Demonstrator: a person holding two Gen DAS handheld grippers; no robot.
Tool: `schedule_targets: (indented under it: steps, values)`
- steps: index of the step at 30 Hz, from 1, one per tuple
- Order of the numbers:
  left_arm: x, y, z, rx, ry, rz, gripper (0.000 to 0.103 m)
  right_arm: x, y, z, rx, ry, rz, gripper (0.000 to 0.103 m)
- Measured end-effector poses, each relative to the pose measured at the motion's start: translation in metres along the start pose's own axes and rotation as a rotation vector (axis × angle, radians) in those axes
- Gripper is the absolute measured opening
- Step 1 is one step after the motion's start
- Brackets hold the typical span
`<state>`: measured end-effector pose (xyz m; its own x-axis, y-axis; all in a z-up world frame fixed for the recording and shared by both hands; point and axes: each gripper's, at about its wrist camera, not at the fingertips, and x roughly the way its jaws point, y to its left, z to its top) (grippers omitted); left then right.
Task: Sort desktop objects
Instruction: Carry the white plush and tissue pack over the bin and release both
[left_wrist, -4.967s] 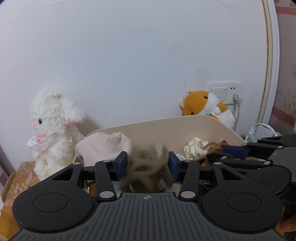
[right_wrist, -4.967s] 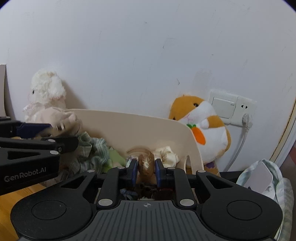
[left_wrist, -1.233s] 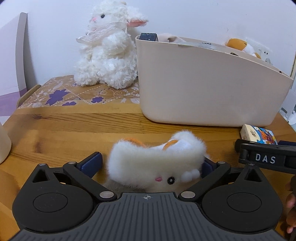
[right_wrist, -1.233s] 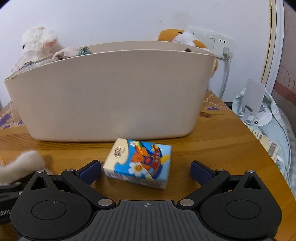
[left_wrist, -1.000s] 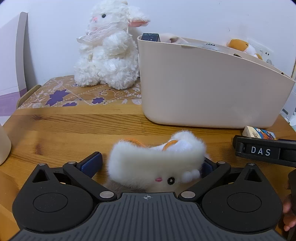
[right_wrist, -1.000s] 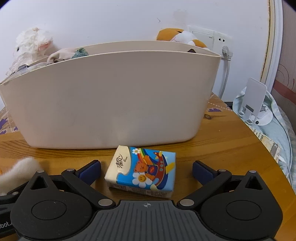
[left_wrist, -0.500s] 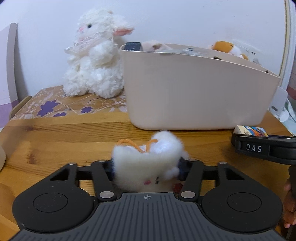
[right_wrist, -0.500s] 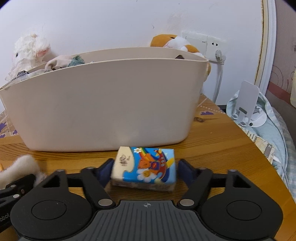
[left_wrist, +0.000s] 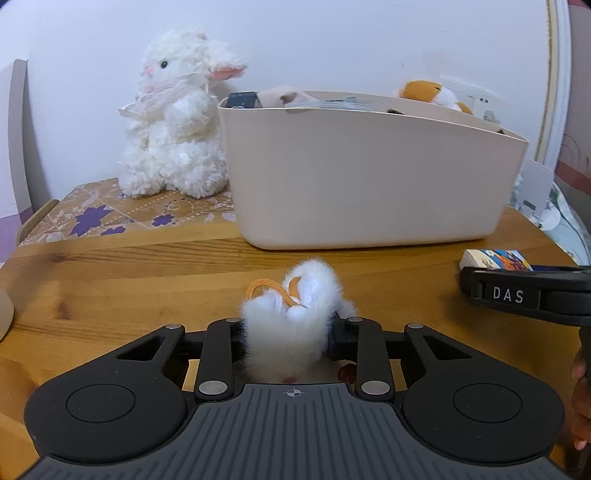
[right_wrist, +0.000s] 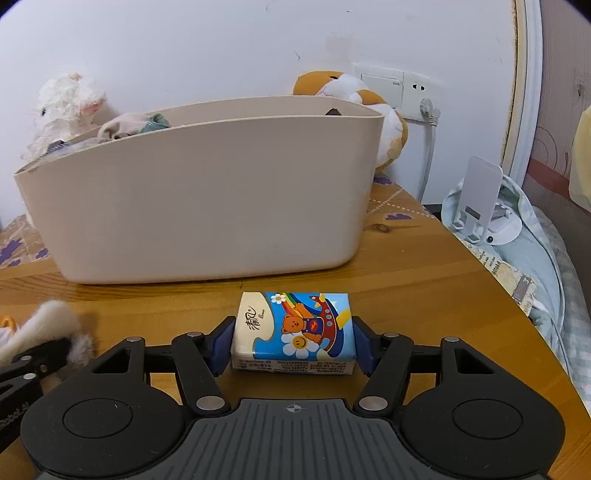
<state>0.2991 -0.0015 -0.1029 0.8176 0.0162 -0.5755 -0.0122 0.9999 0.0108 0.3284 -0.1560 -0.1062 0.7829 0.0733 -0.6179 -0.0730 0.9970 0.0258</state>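
Observation:
My left gripper (left_wrist: 286, 332) is shut on a small white fluffy plush toy (left_wrist: 291, 317) with an orange cord, just above the wooden table (left_wrist: 110, 288). My right gripper (right_wrist: 293, 347) is shut on a colourful tissue pack (right_wrist: 295, 330) with a cartoon bear, at table level. The pack also shows in the left wrist view (left_wrist: 495, 259), and the plush in the right wrist view (right_wrist: 48, 325). A beige storage bin (left_wrist: 369, 177) holding clothes and small items stands just behind both; it also shows in the right wrist view (right_wrist: 207, 192).
A white lamb plush (left_wrist: 177, 122) sits left of the bin on a patterned cloth. An orange hamster plush (right_wrist: 369, 107) is behind the bin by a wall socket (right_wrist: 402, 88). A white phone stand (right_wrist: 484, 199) lies on bedding past the table's right edge.
Both grippers have closed: the left squeezed the fluffy plush between its fingers, and the right closed on the tissue pack. Both have risen slightly and drawn back from the bin.

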Motion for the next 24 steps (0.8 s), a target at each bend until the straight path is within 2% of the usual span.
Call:
schedule_targets:
  steps: [3,7,13,17,24]
  values:
    - [-0.007,-0.003,-0.002,0.031,0.000,-0.012,0.028,-0.014,-0.005,-0.001,-0.007,-0.023,0.010,0.062]
    - [-0.018,0.003,-0.002,0.008,0.011,-0.039,0.028,-0.039,-0.013,0.000,-0.039,-0.072,0.021,0.062]
    - [-0.039,0.011,0.002,0.022,-0.012,-0.031,0.028,-0.076,-0.029,0.003,-0.088,-0.142,0.022,0.062]
    - [-0.055,0.020,0.013,-0.031,-0.018,-0.061,0.028,-0.094,-0.037,0.008,-0.092,-0.171,0.031,0.062]
    - [-0.086,0.027,0.045,-0.054,-0.085,-0.107,0.028,-0.126,-0.039,0.022,-0.143,-0.272,0.011,0.062]
